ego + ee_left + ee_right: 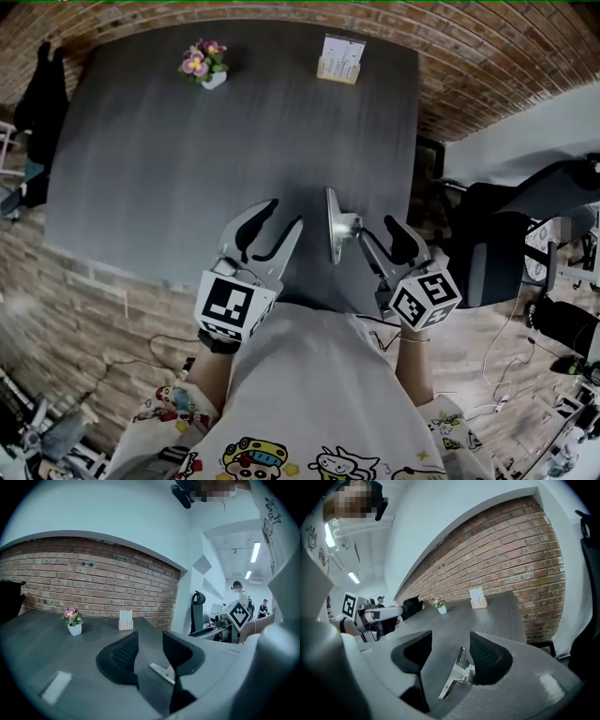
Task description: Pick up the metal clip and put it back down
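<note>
- Head view: clip (335, 227) stands on the table (187, 159) near its front edge, just by the right gripper (375, 230). Left gripper (284, 214) hovers beside it, spread wide.
- Left gripper view: nothing between the jaws but tabletop.
- Right gripper view: jaws apart around the clip (457, 674), not clamping. Either the pick-up hasn't happened or it's already set back down; can't say which.

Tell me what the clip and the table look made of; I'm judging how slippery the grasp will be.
Clip: bare metal, likely steel, shown by its silvery polish and bright glints.
Table: dark grey matte top with faint streaks and little glare. It is possibly laminate or painted wood, but the look leaves that open.
</note>
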Tool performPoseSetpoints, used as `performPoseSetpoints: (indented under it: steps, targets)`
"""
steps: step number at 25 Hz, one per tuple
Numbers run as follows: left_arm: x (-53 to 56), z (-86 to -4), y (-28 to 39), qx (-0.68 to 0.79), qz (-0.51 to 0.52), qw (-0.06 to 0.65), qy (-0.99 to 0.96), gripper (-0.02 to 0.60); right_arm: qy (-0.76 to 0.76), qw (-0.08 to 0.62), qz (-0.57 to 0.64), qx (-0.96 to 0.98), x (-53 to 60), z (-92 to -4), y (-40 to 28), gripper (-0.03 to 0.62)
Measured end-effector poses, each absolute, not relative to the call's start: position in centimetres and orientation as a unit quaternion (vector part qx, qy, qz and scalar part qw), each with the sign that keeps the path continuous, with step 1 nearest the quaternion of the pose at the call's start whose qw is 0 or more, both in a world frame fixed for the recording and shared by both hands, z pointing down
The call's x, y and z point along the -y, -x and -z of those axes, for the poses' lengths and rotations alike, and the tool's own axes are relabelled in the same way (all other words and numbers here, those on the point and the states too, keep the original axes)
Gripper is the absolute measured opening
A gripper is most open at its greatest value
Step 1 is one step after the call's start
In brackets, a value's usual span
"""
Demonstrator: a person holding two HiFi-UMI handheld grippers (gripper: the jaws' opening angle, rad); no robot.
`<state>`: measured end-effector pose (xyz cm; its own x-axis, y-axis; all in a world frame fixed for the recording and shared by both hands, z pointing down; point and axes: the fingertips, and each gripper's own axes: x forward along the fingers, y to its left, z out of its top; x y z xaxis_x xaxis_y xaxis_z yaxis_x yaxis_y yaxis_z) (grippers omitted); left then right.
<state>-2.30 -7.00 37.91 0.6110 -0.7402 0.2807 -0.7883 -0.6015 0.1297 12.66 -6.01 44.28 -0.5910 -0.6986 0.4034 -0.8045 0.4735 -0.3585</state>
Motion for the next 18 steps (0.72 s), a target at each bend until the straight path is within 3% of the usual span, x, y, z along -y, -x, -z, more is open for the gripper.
performPoseSetpoints:
  steps: [18]
  targets:
    - [6.6, -43.1, -0.5, 0.399, -0.120, 0.163, -0.894, 0.161, -0.424, 0.113, -0.362, 0.823, 5.4, -51.2, -12.7, 0.247]
